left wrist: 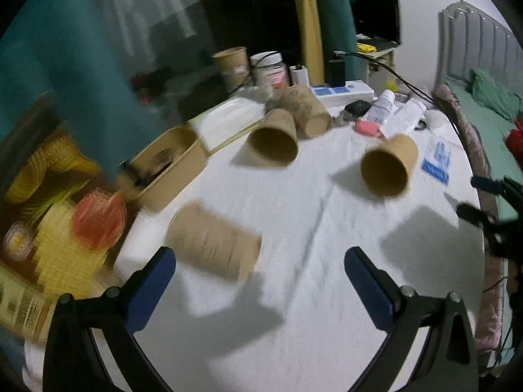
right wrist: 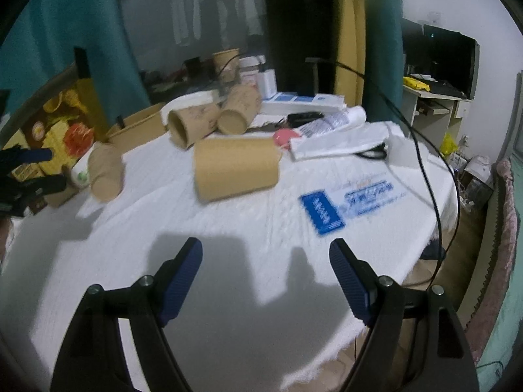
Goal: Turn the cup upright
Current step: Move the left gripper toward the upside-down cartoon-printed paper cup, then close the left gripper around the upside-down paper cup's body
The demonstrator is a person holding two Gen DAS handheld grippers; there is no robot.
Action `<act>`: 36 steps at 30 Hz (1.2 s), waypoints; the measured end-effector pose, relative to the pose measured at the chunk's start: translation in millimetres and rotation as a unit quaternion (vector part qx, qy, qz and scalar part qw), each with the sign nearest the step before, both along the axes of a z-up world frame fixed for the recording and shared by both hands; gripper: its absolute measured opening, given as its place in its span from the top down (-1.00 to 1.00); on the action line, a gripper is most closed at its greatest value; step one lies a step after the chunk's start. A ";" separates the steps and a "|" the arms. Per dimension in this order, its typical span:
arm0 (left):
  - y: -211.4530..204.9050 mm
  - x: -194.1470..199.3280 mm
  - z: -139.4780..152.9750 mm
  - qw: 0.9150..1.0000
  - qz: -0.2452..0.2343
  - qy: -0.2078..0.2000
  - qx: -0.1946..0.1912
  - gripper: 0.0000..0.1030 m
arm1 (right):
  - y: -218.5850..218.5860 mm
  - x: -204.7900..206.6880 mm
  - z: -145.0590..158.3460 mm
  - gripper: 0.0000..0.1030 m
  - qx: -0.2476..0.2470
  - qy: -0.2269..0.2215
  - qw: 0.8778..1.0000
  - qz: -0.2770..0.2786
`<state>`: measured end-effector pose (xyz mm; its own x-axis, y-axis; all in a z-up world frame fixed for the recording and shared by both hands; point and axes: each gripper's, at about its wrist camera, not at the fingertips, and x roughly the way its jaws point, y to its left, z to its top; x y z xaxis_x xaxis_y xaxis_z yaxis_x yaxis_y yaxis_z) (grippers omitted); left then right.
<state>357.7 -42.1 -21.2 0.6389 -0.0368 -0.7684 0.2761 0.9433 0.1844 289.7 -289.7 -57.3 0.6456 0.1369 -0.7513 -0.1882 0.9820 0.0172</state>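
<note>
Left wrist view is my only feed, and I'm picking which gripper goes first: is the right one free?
Observer: Yes, the right gripper is open and empty above the white cloth.
Operator: Anything hidden beside the cup nearest my left gripper?
Observer: A small white container with a green label sits beside that cup, on the side away from the right gripper.

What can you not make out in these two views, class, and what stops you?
- Print on the near cup: left view, motion blur.
- Text on the blue card: right view, blurred.
- Contents of the tray: left view, blurred and dark.
- Left gripper body: left view, cut off by the bottom edge.
</note>
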 end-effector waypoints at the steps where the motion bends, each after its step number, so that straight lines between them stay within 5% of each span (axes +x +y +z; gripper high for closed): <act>1: -2.2 20.1 -2.5 1.000 -0.006 0.011 -0.010 -1.00 | -1.8 4.0 0.8 -0.52 0.001 -0.001 1.000 -0.004; 6: -17.8 92.7 -14.4 0.998 -0.026 0.036 -0.036 -1.00 | -19.9 18.1 2.7 -0.52 -0.008 -0.013 1.000 -0.028; 15: -49.3 177.8 -31.8 0.998 -0.046 0.032 -0.003 -0.97 | -67.7 10.6 -8.3 -0.52 -0.001 0.001 0.997 -0.082; 21: -47.6 200.3 -57.3 0.996 -0.037 0.075 -0.020 -0.36 | -75.3 -7.6 -11.8 -0.52 -0.003 0.011 0.996 -0.086; 29: -48.6 165.0 -33.6 0.996 -0.060 0.062 -0.022 -0.29 | -70.2 -19.9 -4.9 -0.52 0.001 0.012 0.996 -0.084; 36: -41.1 60.4 5.6 0.992 -0.103 0.050 -0.049 -0.29 | -39.2 -41.3 14.2 -0.52 0.009 -0.007 0.998 -0.054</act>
<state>418.1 -83.3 -15.7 0.5309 -0.2367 -0.8137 0.4777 0.8767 0.0567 248.4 -328.8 -43.1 0.6682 0.0806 -0.7396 -0.0826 0.9960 0.0340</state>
